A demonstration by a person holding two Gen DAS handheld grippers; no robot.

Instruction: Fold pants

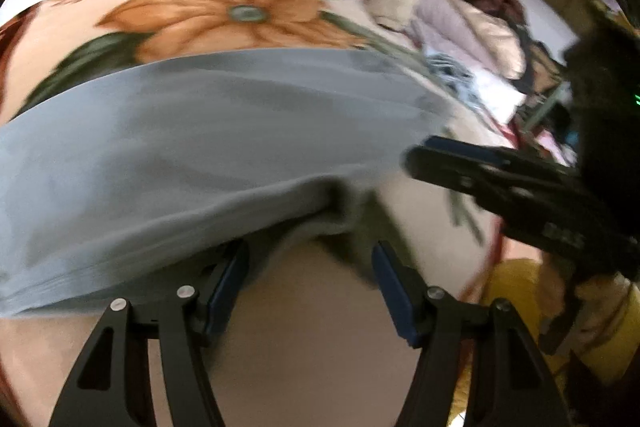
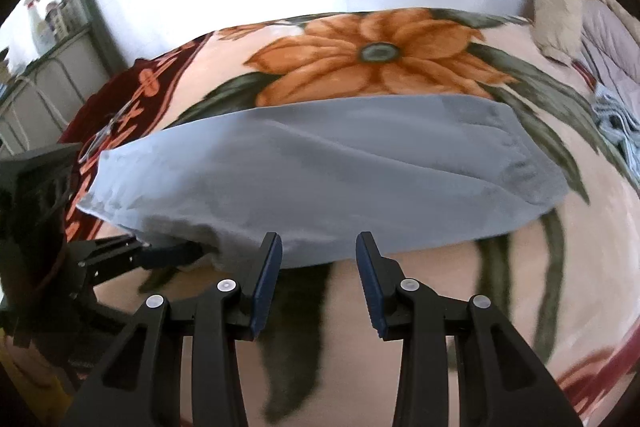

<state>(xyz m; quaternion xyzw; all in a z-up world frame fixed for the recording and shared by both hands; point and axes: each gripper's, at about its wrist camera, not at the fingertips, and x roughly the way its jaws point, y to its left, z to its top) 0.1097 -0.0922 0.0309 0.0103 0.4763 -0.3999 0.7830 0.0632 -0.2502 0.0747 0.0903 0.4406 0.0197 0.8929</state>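
Right wrist view, left edge: left gripper (image 2: 172, 251), black with blue pads, reaching in low, tips at the near left corner of the folded grey-blue fabric pants (image 2: 320, 179); impossible to tell from here whether pinching. Pants spread across mid-frame on the peach blanket with a large orange flower print (image 2: 376, 55), elastic waistband toward the right. Bottom centre: right gripper (image 2: 319, 259), fingers spread apart, nothing between, tips just beside the near hem. Upper right: heap of beige and pink bedding (image 2: 580, 11).

Left wrist view, blurred: pants (image 1: 208, 147) filling the left and centre; left gripper (image 1: 310, 267) at bottom centre, fingers spread, left pad (image 1: 224, 291) touching the cloth edge. Right gripper (image 1: 416, 159) entering from the right.
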